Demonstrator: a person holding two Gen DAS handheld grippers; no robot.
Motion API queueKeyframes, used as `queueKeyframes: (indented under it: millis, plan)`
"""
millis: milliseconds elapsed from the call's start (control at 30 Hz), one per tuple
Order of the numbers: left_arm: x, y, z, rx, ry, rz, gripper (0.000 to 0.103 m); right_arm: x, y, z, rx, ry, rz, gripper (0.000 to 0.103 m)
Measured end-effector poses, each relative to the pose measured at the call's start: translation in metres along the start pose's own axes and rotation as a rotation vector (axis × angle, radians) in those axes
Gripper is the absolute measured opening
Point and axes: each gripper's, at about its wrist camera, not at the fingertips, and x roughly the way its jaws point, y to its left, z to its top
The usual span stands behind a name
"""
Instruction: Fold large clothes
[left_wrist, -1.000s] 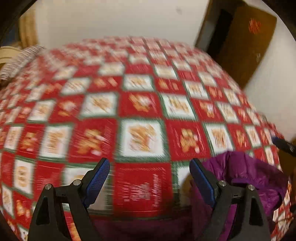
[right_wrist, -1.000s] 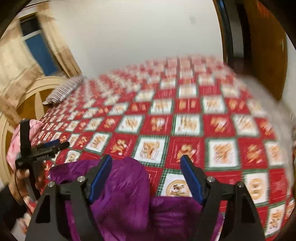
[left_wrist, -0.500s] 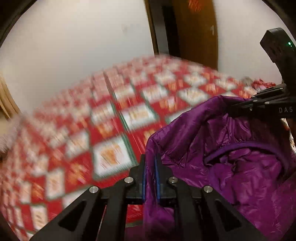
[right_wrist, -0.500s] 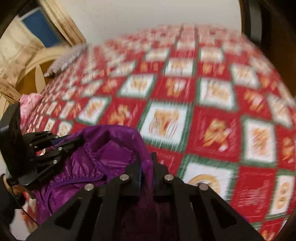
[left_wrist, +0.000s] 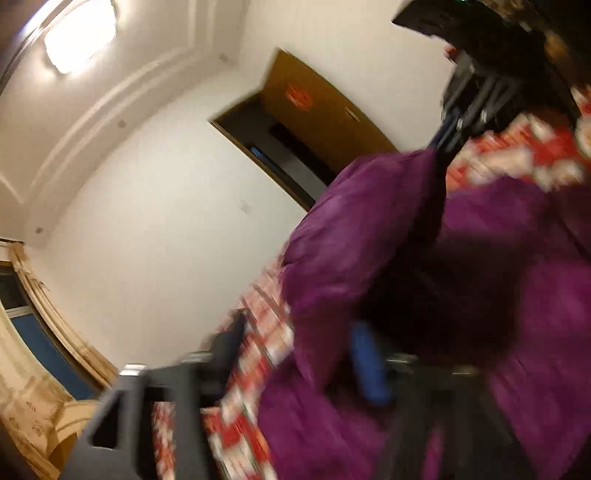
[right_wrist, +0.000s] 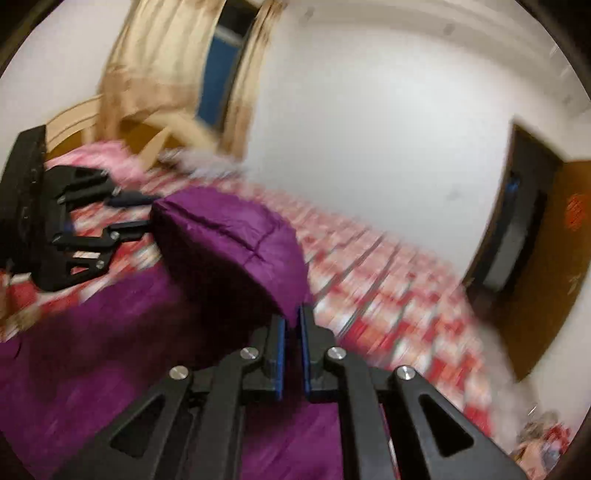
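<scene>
- Purple jacket (right_wrist: 229, 236): lying on the bed, most of it flat at lower left of the right wrist view, one quilted edge lifted into a raised fold between the two grippers.
- Left gripper (right_wrist: 149, 211): at far left, tongs apart, having just been opening; tips just beside the left corner of the raised fold; in its own view, blurred purple cloth between the fingers, pads not seen pressing on it.
- Pink bedding (right_wrist: 99, 158): behind the left gripper, at the head of the bed, before a wooden headboard (right_wrist: 74, 118).
- Beige curtains (right_wrist: 147, 70): upper left, framing a dark blue window (right_wrist: 216, 62).
- Right gripper (right_wrist: 291, 314): lower centre, tongs together and clamped on the right end of the raised fold, cloth pinched between the blue pads (right_wrist: 280, 354).
- Red-and-white checked bedspread (right_wrist: 388, 295): under the jacket, stretching right, blurred.
- White wall (right_wrist: 369, 129): behind the bed.
- Brown door (right_wrist: 565, 251): far right, standing open.
</scene>
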Motion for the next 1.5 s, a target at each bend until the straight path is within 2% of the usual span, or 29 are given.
queueKeyframes:
  millis: [33,67,100,167,233,333,400,533,567,600,700,767,900,1000,1100,1233,1300,1367,1433,1500]
  plan:
    - [-0.011,-0.011,-0.018,0.003,0.045,-0.023,0.079,-0.002,0.008,-0.022,0.009,0.077,0.043,0.013]
    - [-0.014,-0.015,-0.026,-0.002,0.077,-0.035,0.079,-0.002,0.012,-0.035,0.010,0.126,0.070,0.021]
    - [-0.016,-0.016,-0.040,-0.027,0.143,-0.050,0.079,-0.003,0.016,-0.048,0.004,0.172,0.082,0.030]
    - [-0.018,-0.008,-0.053,-0.076,0.201,-0.048,0.079,-0.010,0.018,-0.068,0.004,0.220,0.078,0.038]
    - [-0.014,0.010,-0.058,-0.136,0.240,-0.024,0.079,-0.019,0.014,-0.071,0.035,0.227,0.080,0.038]
    - [0.006,0.044,-0.048,-0.265,0.276,0.025,0.080,-0.025,-0.003,-0.052,0.123,0.188,0.075,0.040]
    - [0.028,0.060,-0.040,-0.332,0.315,0.071,0.081,-0.018,-0.017,-0.035,0.217,0.176,0.063,0.052]
    - [0.085,0.068,-0.021,-0.497,0.414,0.068,0.081,0.020,-0.033,0.001,0.438,0.135,0.065,0.053]
    - [0.098,0.063,-0.017,-0.532,0.434,0.032,0.081,0.032,-0.031,0.006,0.472,0.158,0.079,0.053]
    - [0.110,0.056,-0.013,-0.546,0.449,0.037,0.081,0.053,-0.027,0.012,0.511,0.198,0.094,0.053]
    - [0.143,0.037,-0.002,-0.541,0.528,0.121,0.081,0.097,-0.013,0.015,0.536,0.278,0.053,0.053]
    - [0.175,0.029,-0.003,-0.503,0.578,0.223,0.081,0.133,-0.008,0.011,0.544,0.333,-0.021,0.053]
    - [0.217,0.038,-0.015,-0.523,0.646,0.261,0.081,0.166,-0.024,0.000,0.579,0.358,-0.115,0.053]
    - [0.238,0.047,-0.019,-0.519,0.656,0.287,0.081,0.175,-0.044,-0.001,0.608,0.331,-0.168,0.051]
    - [0.260,0.053,-0.028,-0.539,0.739,0.285,0.081,0.187,-0.055,0.000,0.603,0.323,-0.200,0.051]
    - [0.266,0.046,-0.033,-0.528,0.753,0.273,0.082,0.204,-0.052,-0.014,0.583,0.354,-0.200,0.051]
    - [0.255,0.051,-0.029,-0.532,0.749,0.256,0.082,0.200,-0.048,-0.013,0.556,0.357,-0.207,0.052]
    - [0.239,0.061,-0.020,-0.543,0.716,0.274,0.081,0.189,-0.050,-0.010,0.566,0.353,-0.197,0.052]
    - [0.212,0.076,-0.005,-0.574,0.649,0.319,0.081,0.170,-0.054,-0.004,0.593,0.312,-0.223,0.052]
    - [0.195,0.082,0.008,-0.619,0.595,0.320,0.081,0.138,-0.058,0.010,0.608,0.207,-0.260,0.052]
